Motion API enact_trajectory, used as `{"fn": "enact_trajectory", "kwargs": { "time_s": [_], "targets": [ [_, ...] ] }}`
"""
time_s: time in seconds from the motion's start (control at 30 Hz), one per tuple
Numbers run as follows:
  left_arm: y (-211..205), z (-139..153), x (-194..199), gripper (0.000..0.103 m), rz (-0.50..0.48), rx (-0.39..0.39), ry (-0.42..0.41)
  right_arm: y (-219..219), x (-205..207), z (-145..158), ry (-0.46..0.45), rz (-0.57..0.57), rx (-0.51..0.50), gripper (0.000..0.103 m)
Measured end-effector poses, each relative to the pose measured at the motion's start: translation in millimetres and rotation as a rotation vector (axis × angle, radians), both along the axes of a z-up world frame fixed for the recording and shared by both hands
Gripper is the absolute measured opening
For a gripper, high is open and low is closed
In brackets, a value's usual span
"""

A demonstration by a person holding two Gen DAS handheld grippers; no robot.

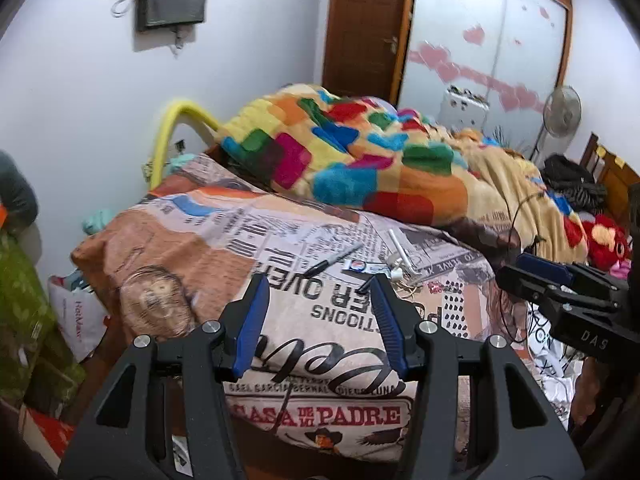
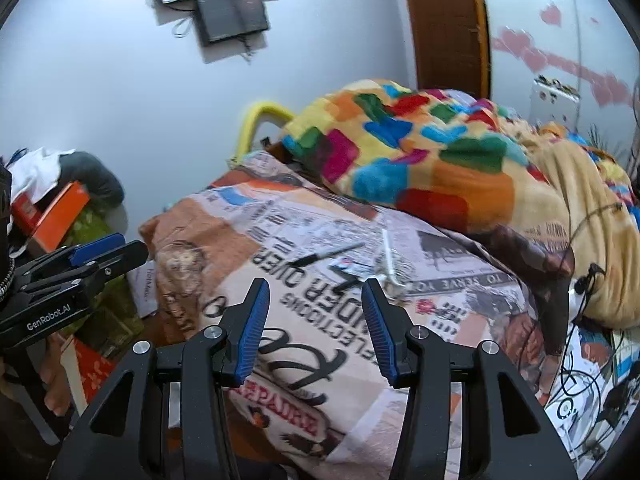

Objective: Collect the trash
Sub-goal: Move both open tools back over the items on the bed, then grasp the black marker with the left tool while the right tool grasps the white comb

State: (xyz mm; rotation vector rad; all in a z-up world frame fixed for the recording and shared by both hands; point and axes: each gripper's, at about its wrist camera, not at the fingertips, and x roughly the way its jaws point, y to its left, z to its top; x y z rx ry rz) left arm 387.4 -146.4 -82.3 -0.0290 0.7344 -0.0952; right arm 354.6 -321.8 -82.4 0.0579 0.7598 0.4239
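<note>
Small items lie on a bed with a newspaper-print cover (image 1: 304,320): a black pen (image 1: 332,258), a small blue-and-white wrapper (image 1: 362,266), a white stick (image 1: 400,246) and a second dark pen (image 1: 366,286). My left gripper (image 1: 320,280) hovers short of them, open, with nothing between its blue pads. The right wrist view shows the same pen (image 2: 332,254), wrapper (image 2: 352,266) and white stick (image 2: 388,252) just beyond my right gripper (image 2: 314,284), which is open and empty too. Each gripper appears at the edge of the other's view: right gripper (image 1: 540,266), left gripper (image 2: 108,248).
A colourful patchwork blanket (image 1: 360,160) is heaped behind the items. Black cables (image 2: 580,280) trail over the bed's right side near a red plush toy (image 1: 604,240). A white bag (image 1: 80,316) and a green bag (image 1: 24,312) stand on the floor at left. Behind are a door (image 1: 364,28) and a fan (image 1: 562,110).
</note>
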Motion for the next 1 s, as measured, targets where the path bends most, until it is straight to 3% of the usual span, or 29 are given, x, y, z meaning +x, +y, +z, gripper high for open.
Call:
{"fn": "enact_trajectory", "kwargs": {
  "time_s": [0.4,0.67,0.8,0.83,1.0],
  "targets": [
    [-13,-83,98,0.052,-0.098,0.044,0.152,-40,66,-59,0.127,-0.071,0.038,0.045],
    [-5,-141,156,0.051,-0.154,0.054,0.249,-28,101,-93,0.154,-0.032,0.045,0.044],
    [-5,-165,179,0.036,-0.187,0.082,0.276,-10,117,-114,0.172,0.013,0.031,0.025],
    [-5,-169,184,0.031,-0.194,0.086,0.28,-7,121,-118,0.175,0.015,0.024,0.024],
    [-4,-187,207,0.026,-0.213,0.109,0.276,5,135,-136,0.161,-0.001,-0.051,0.02]
  ]
}}
